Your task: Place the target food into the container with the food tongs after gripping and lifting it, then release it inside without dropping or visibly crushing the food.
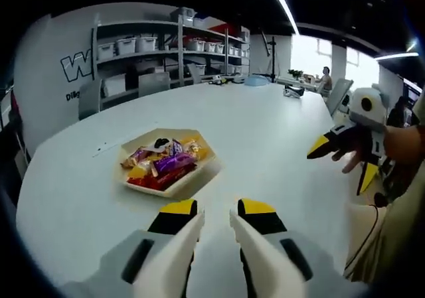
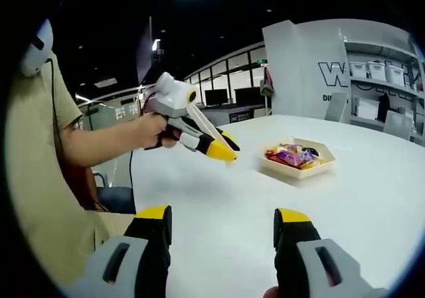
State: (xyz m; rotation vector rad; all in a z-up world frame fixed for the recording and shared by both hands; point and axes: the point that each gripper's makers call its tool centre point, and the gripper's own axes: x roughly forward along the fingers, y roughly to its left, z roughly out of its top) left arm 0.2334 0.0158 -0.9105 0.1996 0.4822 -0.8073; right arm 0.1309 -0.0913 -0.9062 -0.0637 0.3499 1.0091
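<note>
Nothing gripped yet: my left gripper (image 1: 216, 213) nearly closed, empty; right gripper (image 2: 222, 223) wide apart; snacks (image 1: 163, 163) untouched in tray (image 1: 199, 170).

We see a shallow beige hexagonal tray (image 1: 197, 172) on the white round surface (image 1: 265, 132), wrapped snacks (image 1: 163, 164) in it, grey metal shelves (image 1: 143, 52) behind.

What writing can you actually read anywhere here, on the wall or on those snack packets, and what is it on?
"W": large outlined letter on the white wall panel, the rest hidden by the shelving.
"WO": same wall lettering in the right gripper view, cut off by shelves.
"Di": small line under it, the rest too blurred to read.
Snack wrappers in the tray: print too small to read.
</note>
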